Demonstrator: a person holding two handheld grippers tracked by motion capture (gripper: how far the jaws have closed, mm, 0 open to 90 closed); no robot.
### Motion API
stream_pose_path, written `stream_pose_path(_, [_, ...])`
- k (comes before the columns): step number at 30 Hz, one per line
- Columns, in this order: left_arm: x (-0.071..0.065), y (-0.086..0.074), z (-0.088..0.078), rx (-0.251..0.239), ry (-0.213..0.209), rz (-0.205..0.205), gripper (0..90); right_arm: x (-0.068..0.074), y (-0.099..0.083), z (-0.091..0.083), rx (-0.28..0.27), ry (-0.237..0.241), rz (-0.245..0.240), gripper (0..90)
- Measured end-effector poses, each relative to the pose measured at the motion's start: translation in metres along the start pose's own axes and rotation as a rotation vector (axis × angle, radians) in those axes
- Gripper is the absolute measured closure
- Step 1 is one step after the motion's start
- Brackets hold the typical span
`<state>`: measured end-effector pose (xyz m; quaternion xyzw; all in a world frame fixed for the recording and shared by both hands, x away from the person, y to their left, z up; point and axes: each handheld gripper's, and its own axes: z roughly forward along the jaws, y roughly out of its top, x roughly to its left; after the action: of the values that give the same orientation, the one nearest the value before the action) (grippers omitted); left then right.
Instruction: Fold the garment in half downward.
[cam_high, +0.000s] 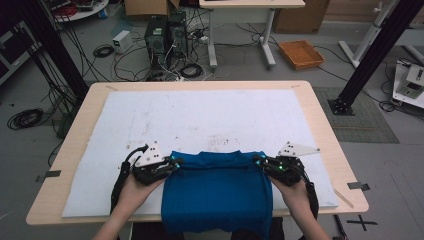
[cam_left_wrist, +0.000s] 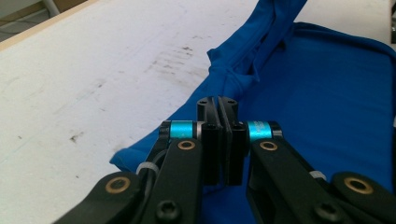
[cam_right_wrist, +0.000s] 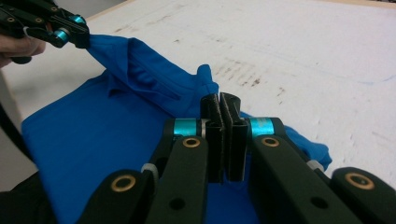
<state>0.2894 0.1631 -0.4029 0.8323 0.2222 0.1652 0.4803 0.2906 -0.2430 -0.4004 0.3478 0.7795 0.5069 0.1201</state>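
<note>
While overhead hides it, tongs pinching shirt

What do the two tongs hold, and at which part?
Both hold the blue shirt: the left tongs pinch its far left corner, the right tongs its far right corner, near the far edge.

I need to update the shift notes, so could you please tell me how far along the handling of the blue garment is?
Done: the blue garment lies on the white mat, its near part hanging over the table edge. In hand: the left tongs and right tongs are each shut on a far corner, the fabric pulled taut between them. Left: judging by the rumpled sleeves, flattening and any folding probably remain.
</note>
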Motion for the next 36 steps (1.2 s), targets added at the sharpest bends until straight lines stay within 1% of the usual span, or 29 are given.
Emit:
stream_pose_path(4, [-0.010, -0.006, -0.004, -0.003, -0.012, 0.023, 87.9, 0.005, -0.010, -0.009, -0.001, 0.003, -0.004, 89.1])
stream_pose_path(7, [-0.019, -0.011, -0.006, 0.005, -0.024, 0.043, 87.9, 0.009, -0.020, -0.015, -0.001, 0.012, 0.001, 89.1])
stream_pose_path(8, [-0.023, -0.013, -0.006, 0.010, -0.030, 0.052, 87.9, 0.011, -0.024, -0.016, 0.001, 0.012, -0.005, 89.1])
stream_pose_path(11, [-0.032, -0.017, -0.008, 0.022, -0.041, 0.084, 87.8, 0.016, -0.033, -0.020, 0.019, 0.022, -0.008, 89.0])
stream_pose_path(13, [-0.038, -0.020, -0.009, 0.023, -0.048, 0.090, 87.8, 0.020, -0.039, -0.022, 0.043, 0.014, -0.031, 88.9])
stream_pose_path(15, [-0.043, -0.022, -0.009, 0.033, -0.052, 0.108, 87.7, 0.024, -0.042, -0.024, 0.055, 0.016, -0.043, 88.9])
stream_pose_path(19, [-0.050, -0.026, -0.009, 0.054, -0.066, 0.129, 87.5, 0.028, -0.048, -0.028, 0.066, 0.024, -0.046, 88.8])
stream_pose_path(21, [-0.052, -0.029, -0.009, 0.061, -0.064, 0.142, 87.0, 0.030, -0.051, -0.030, 0.073, 0.026, -0.048, 88.7])
stream_pose_path(26, [-0.055, -0.034, -0.009, 0.078, -0.070, 0.144, 84.3, 0.033, -0.057, -0.033, 0.084, 0.031, -0.054, 87.3])
stream_pose_path(29, [-0.058, -0.036, -0.010, 0.088, -0.074, 0.151, 81.9, 0.034, -0.062, -0.034, 0.099, 0.033, -0.046, 85.5])
stream_pose_path(31, [-0.059, -0.036, -0.010, 0.086, -0.063, 0.140, 74.9, 0.036, -0.063, -0.036, 0.099, 0.029, -0.052, 84.2])
stream_pose_path(32, [-0.058, -0.034, -0.010, 0.080, -0.057, 0.134, 73.8, 0.036, -0.062, -0.036, 0.097, 0.024, -0.051, 83.0])
stream_pose_path(33, [-0.057, -0.033, -0.009, 0.072, -0.042, 0.126, 73.1, 0.035, -0.061, -0.035, 0.090, 0.015, -0.056, 81.3])
stream_pose_path(34, [-0.056, -0.031, -0.009, 0.067, -0.026, 0.116, 71.0, 0.034, -0.059, -0.035, 0.086, 0.006, -0.049, 79.1])
stream_pose_path(35, [-0.053, -0.029, -0.008, 0.062, 0.001, 0.099, 68.1, 0.032, -0.057, -0.034, 0.081, -0.006, -0.044, 76.2])
stream_pose_path(36, [-0.049, -0.027, -0.007, 0.061, 0.030, 0.076, 64.8, 0.029, -0.054, -0.034, 0.077, -0.021, -0.030, 75.8])
